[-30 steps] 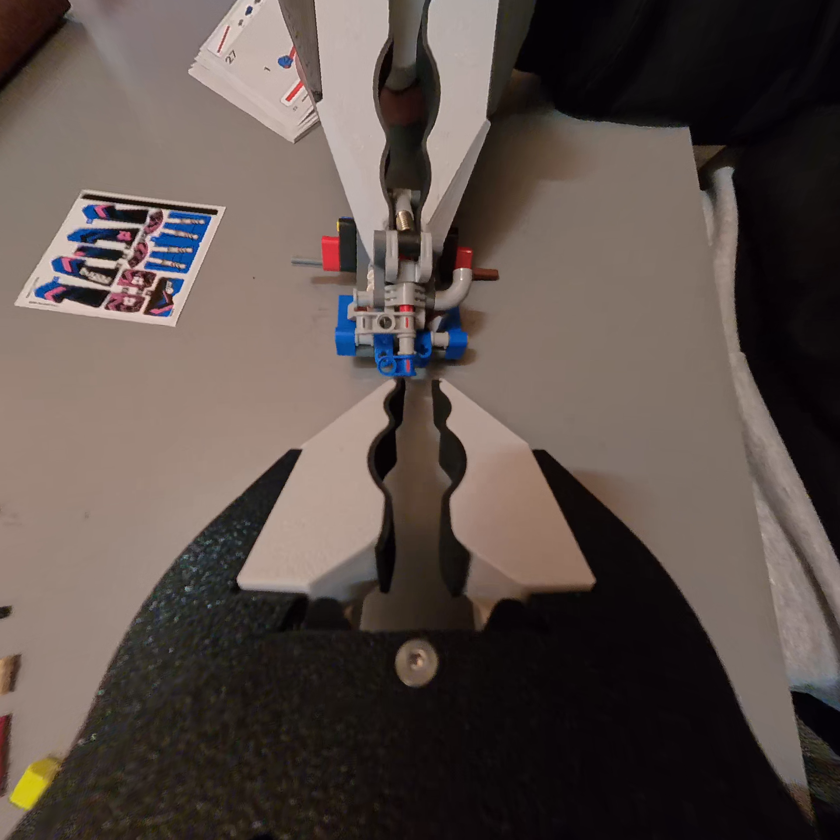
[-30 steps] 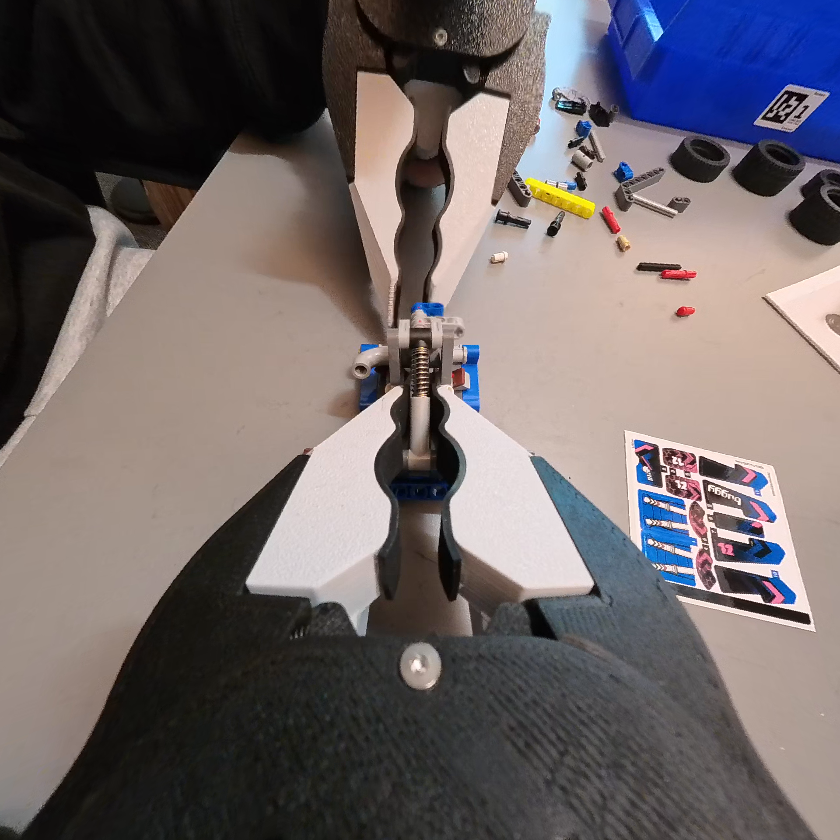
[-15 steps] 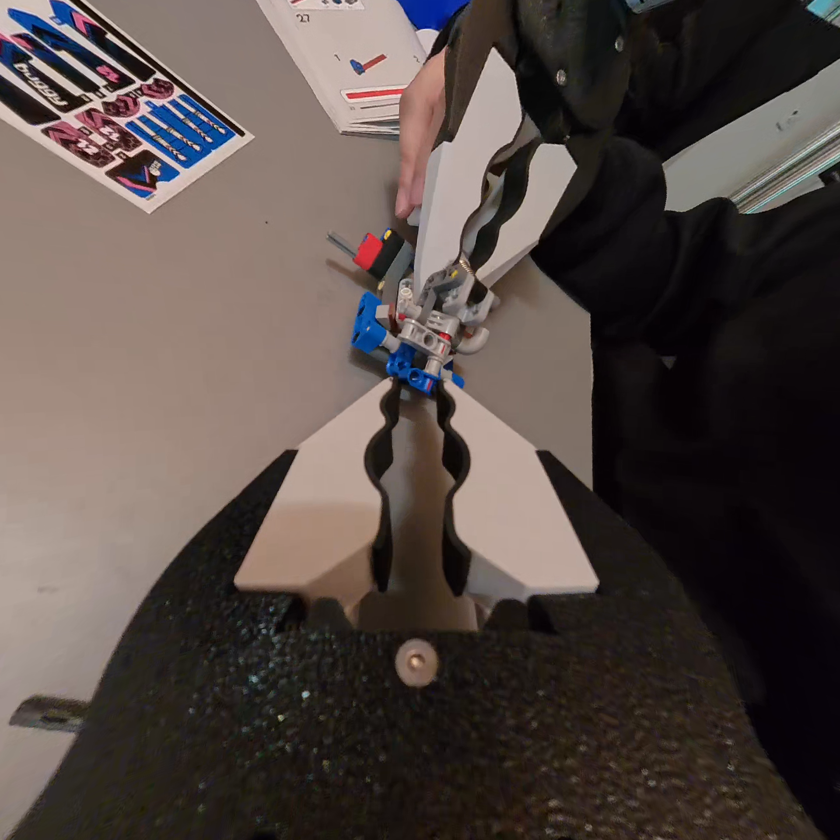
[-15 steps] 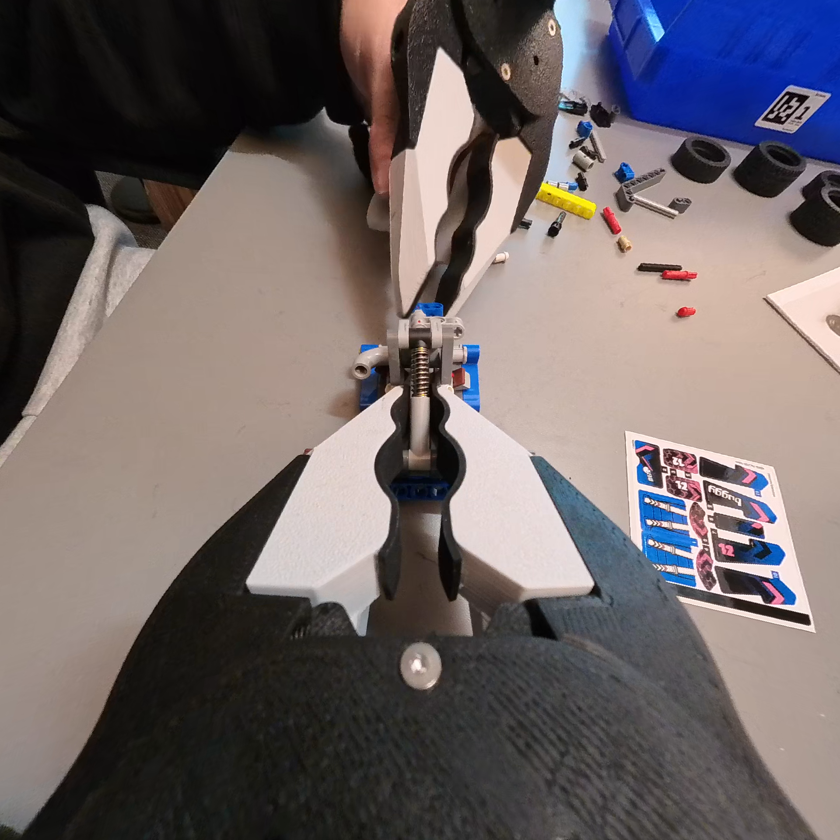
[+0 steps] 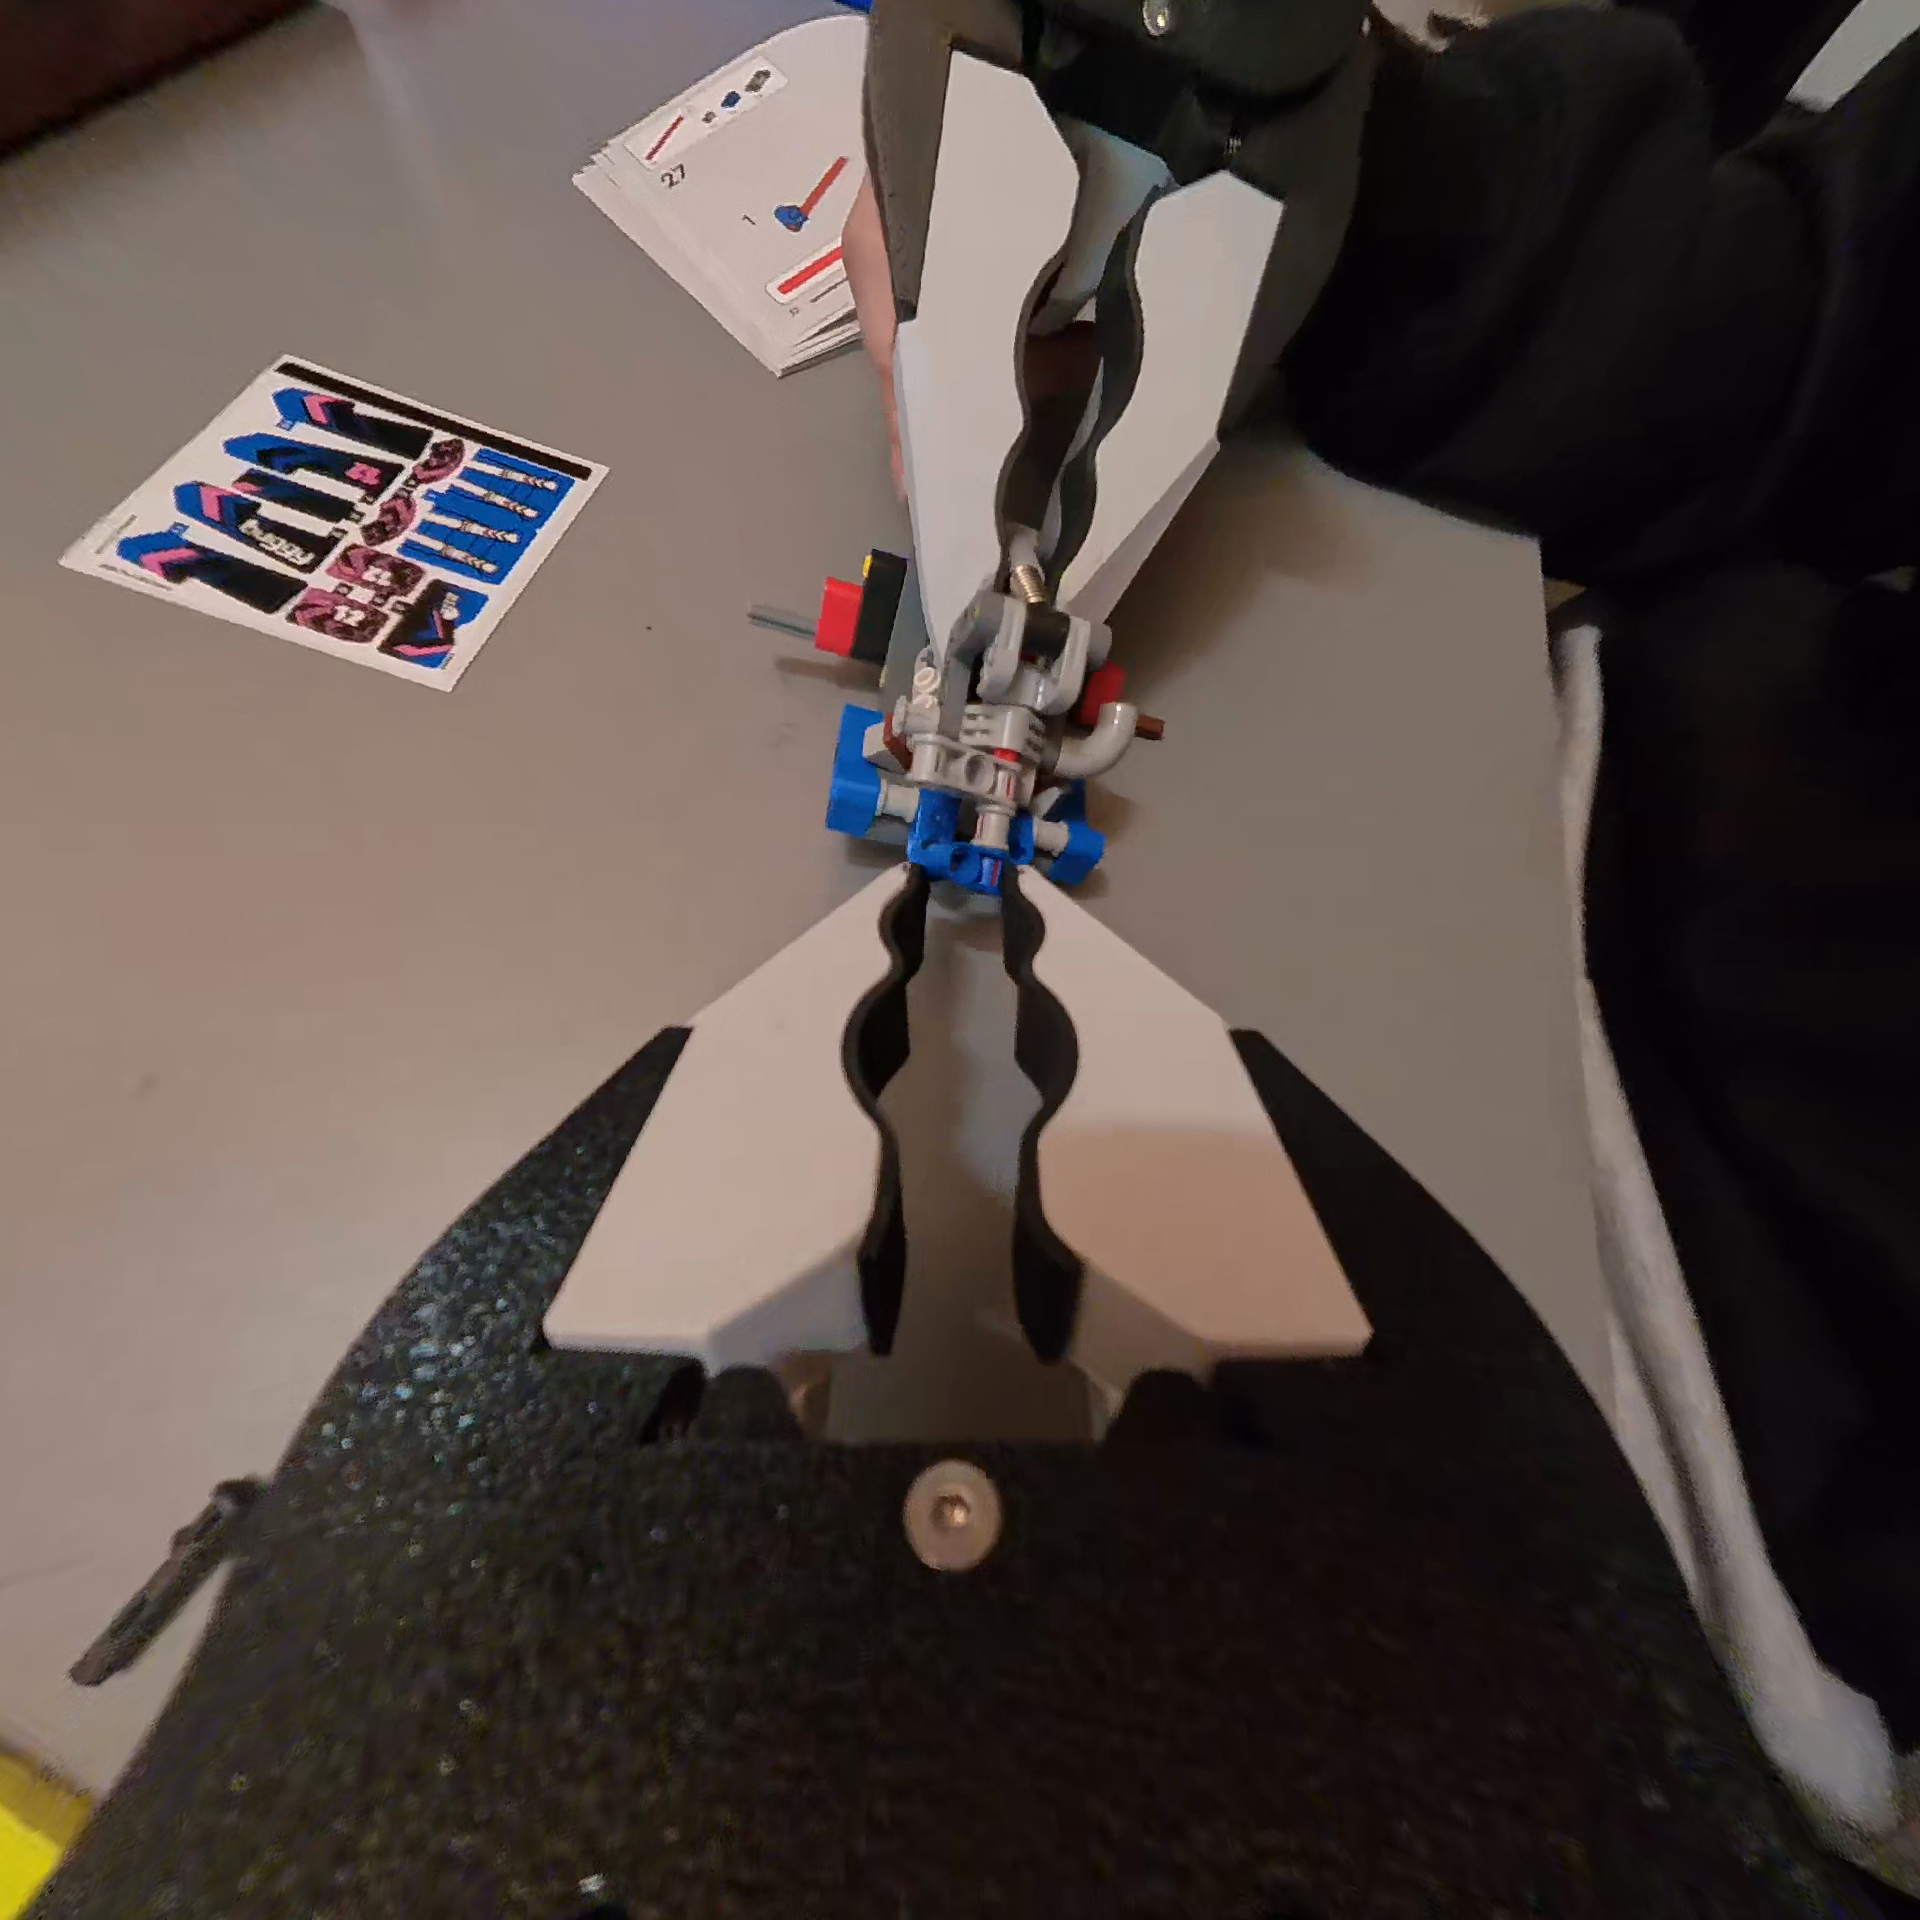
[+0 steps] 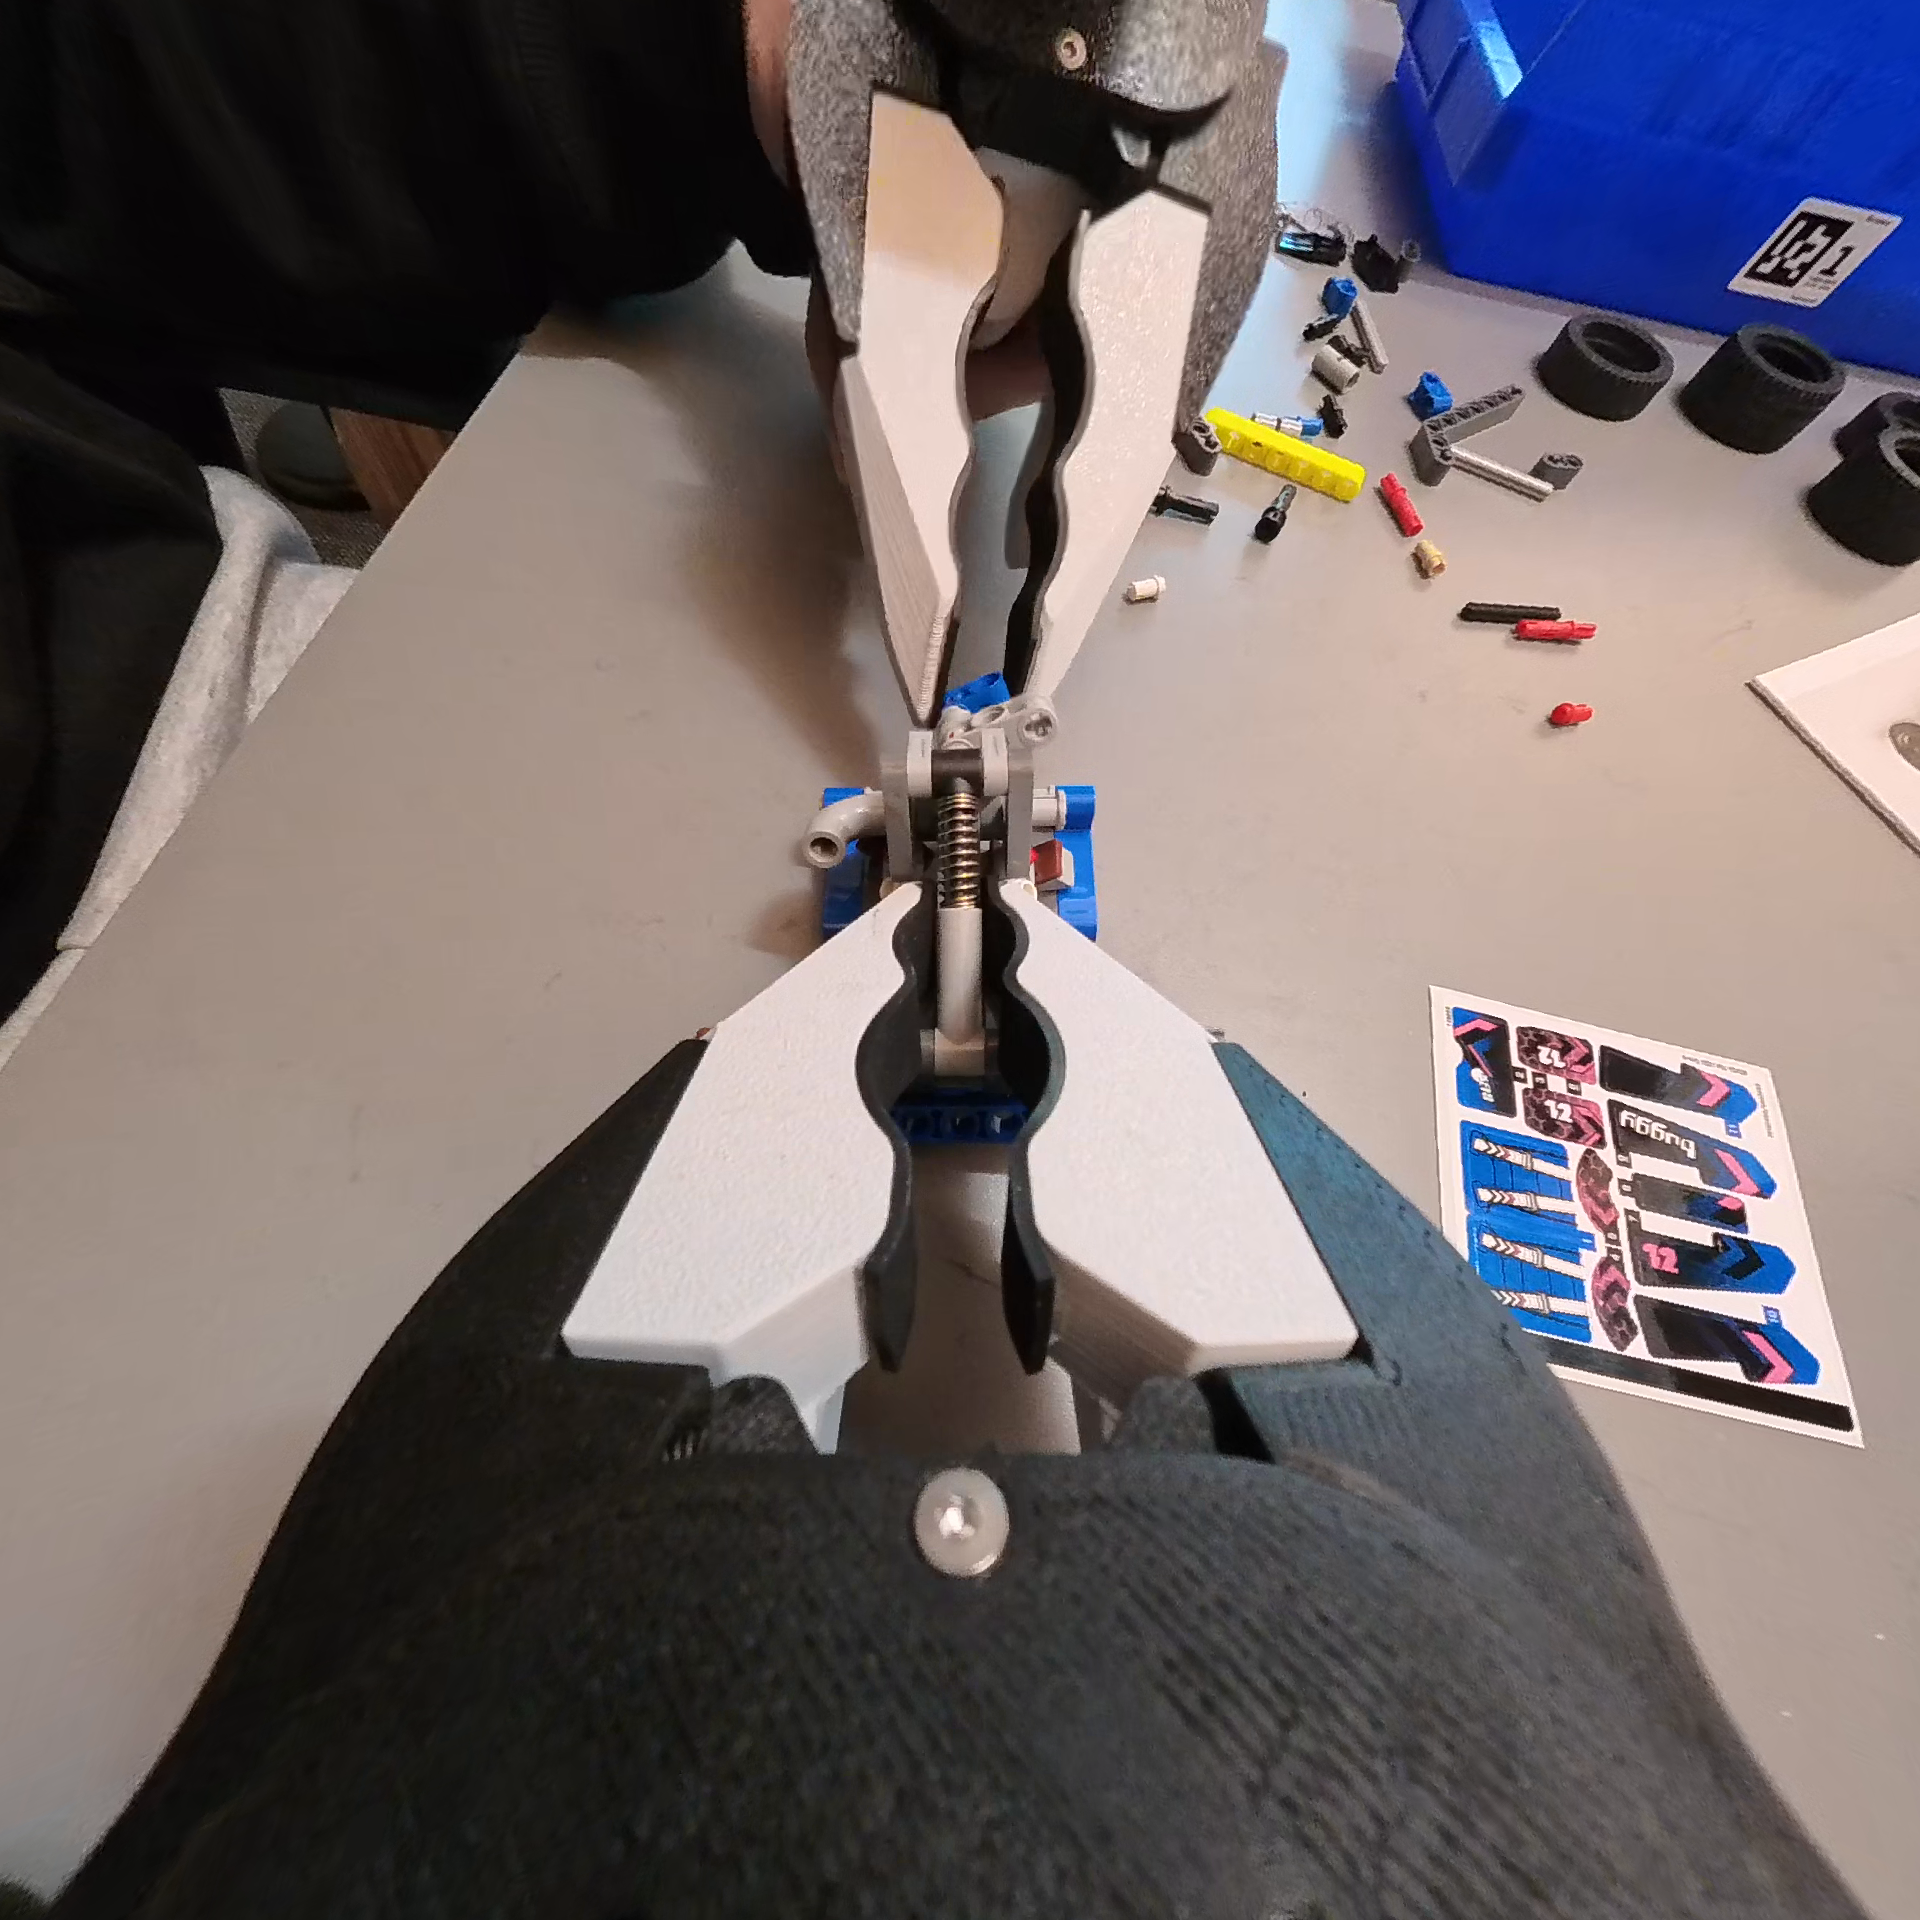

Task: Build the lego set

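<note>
The lego model (image 5: 977, 769), a small blue and grey build with a spring strut on top, sits on the grey table (image 5: 416, 987) close to its edge, where dark clothing and a pale cloth begin. The right gripper (image 6: 961, 904) has its fingers narrowed around the strut, clamping the grey shaft just below the coil. Facing it, the left gripper (image 5: 961, 883) has its tips at the blue end of the model, either side of a small blue piece; the jaws stand narrow, but I cannot tell whether they pinch it or only touch.

Room to move lies on the far side from that edge: bare table runs out to the sticker sheet (image 5: 332, 520), and the instruction booklet (image 5: 748, 208) lies further off, partly behind the right gripper. In the right wrist view, loose small parts (image 6: 1351, 468), a yellow beam (image 6: 1288, 457) and black tyres (image 6: 1605, 369) lie before a blue bin (image 6: 1662, 125), cut off at the frame.

The model's underside is hidden, and its rear half is covered by the right gripper's fingers.
</note>
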### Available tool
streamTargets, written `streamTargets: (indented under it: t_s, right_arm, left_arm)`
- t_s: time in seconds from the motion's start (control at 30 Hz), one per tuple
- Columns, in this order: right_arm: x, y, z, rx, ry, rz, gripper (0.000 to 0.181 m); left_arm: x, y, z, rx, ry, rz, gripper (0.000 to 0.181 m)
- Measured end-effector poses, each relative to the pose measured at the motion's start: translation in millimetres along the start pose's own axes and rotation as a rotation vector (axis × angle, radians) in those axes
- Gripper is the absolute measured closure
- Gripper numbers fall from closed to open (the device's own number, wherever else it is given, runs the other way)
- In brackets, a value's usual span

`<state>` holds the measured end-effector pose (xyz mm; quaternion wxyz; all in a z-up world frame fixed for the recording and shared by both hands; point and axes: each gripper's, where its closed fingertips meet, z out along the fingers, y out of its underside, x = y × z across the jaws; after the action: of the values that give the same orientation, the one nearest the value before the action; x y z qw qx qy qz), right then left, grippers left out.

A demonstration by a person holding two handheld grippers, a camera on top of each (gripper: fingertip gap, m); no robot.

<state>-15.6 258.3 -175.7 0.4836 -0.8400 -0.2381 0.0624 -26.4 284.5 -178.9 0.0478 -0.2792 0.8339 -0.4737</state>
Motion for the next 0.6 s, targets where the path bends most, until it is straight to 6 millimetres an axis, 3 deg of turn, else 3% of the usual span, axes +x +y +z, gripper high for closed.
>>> streamTargets:
  t_s: [0.27, 0.37, 0.53, 0.6]
  right_arm:
    - [-0.9, -0.3, 0.1, 0.001, -0.006, -0.002, 0.176]
    - [-0.6, -0.4, 0.1, 0.001, -0.007, 0.001, 0.176]
    - [0.6, -0.3, 0.0, 0.000, -0.002, 0.008, 0.176]
    - [0.9, -0.2, 0.1, 0.000, -0.001, 0.010, 0.176]
  left_arm:
    - [5.2, -10.4, -3.9, 0.084, 0.098, -0.122, 0.174]
    - [14.2, -11.4, -1.1, 0.073, 0.104, -0.010, 0.181]
    - [12.1, -10.3, 0.8, 0.045, 0.038, 0.108, 0.181]
    - [10.3, -14.0, -2.4, 0.057, 0.006, 0.153, 0.169]
